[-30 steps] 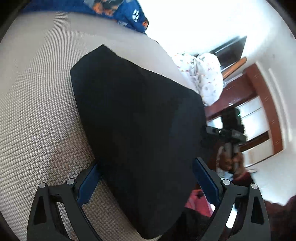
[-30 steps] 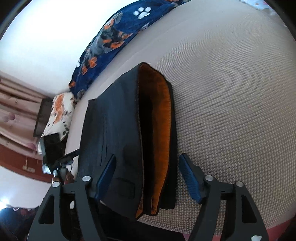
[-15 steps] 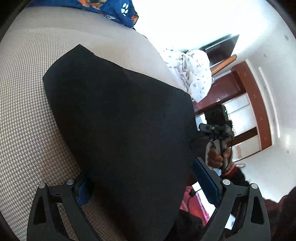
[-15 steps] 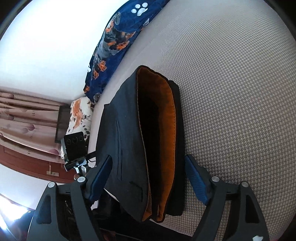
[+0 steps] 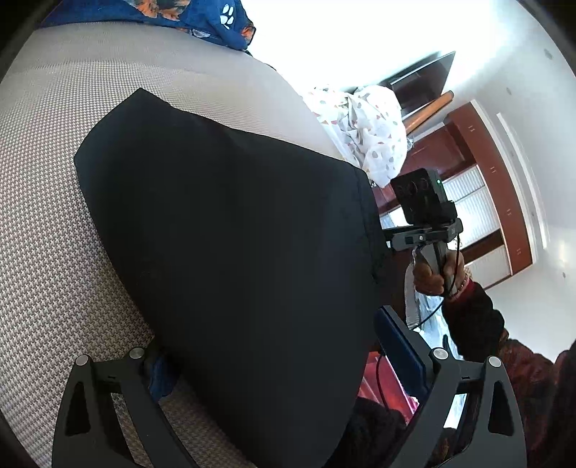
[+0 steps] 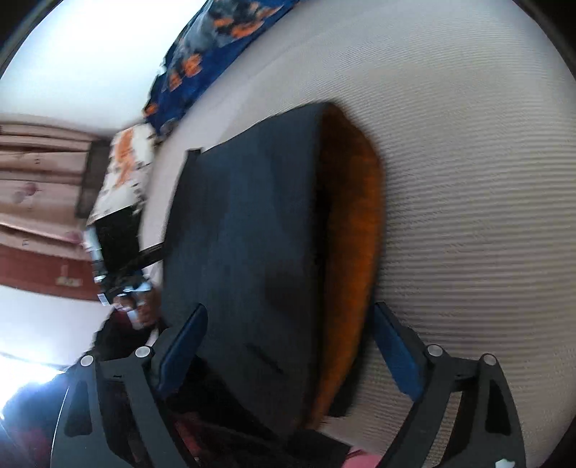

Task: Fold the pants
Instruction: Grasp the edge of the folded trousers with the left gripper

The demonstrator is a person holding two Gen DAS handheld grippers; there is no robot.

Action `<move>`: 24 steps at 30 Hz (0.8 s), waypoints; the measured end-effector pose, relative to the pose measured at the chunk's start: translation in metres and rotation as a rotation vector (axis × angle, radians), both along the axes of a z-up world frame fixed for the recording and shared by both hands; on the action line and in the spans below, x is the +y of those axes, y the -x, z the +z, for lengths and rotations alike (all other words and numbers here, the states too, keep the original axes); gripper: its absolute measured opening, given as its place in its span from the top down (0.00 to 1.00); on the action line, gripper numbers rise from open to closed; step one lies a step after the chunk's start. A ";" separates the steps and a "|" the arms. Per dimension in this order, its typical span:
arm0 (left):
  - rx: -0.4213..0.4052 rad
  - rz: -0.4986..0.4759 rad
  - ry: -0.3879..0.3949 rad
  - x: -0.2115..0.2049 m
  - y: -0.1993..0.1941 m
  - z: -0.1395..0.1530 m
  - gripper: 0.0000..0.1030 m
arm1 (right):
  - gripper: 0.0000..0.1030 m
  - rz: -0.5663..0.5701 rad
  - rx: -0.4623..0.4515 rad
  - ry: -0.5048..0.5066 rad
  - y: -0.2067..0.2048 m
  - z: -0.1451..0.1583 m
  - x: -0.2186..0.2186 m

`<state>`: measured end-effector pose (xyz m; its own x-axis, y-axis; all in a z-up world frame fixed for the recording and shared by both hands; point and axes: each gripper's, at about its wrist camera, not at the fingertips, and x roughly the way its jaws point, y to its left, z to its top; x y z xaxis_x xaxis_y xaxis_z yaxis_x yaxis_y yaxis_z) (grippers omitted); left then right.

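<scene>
Currently: Folded Pants on the Bed, Both Grippers Spread Around Them

Currently the pants (image 5: 230,252) lie as a folded black bundle on the bed (image 5: 54,216), whose cover is a pale houndstooth weave. Seen from the right wrist, the pants (image 6: 244,252) show a dark outer layer with an orange lining exposed along the open edge facing the bed's middle. That view is blurred, so finer detail of the seams cannot be made out.

Left gripper (image 5: 277,356): fingers wide apart, with the near end of the bundle lying between them. The fabric covers most of the left-hand finger; the other blue pad stands clear at the bundle's edge. Whether either pad touches the cloth cannot be told.

Right gripper (image 6: 288,345): fingers likewise spread, one on each side of the bundle's near end. One blue pad sits against the dark side, the other just beside the orange edge.

From the left wrist view, the right gripper (image 5: 424,230) shows past the far edge of the pants, gripped by the person's hand (image 5: 432,277).

Surroundings: a blue paw-print blanket (image 5: 201,18) at the head of the bed, a white patterned cloth (image 5: 370,129) heaped beyond the bundle, and wooden cabinetry (image 5: 486,172) against the wall.
</scene>
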<state>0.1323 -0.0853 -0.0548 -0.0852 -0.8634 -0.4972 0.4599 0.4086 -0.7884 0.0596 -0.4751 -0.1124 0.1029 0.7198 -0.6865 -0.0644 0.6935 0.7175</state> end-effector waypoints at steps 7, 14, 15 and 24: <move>-0.002 -0.006 0.002 -0.001 0.000 -0.001 0.08 | 0.12 0.001 -0.046 -0.095 0.004 -0.006 -0.005; -0.006 0.004 0.000 -0.004 -0.001 -0.001 0.08 | 0.05 -0.046 -0.080 -0.128 0.006 -0.007 -0.004; -0.002 0.010 0.001 -0.005 -0.001 -0.001 0.08 | 0.05 -0.034 -0.099 -0.113 0.006 -0.006 0.002; -0.022 0.039 -0.016 -0.008 -0.001 -0.003 0.21 | 0.58 -0.059 -0.127 -0.049 0.007 -0.013 -0.002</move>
<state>0.1331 -0.0932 -0.0579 -0.0404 -0.8576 -0.5127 0.4607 0.4393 -0.7712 0.0529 -0.4772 -0.1255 0.2298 0.7421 -0.6297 -0.1176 0.6634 0.7390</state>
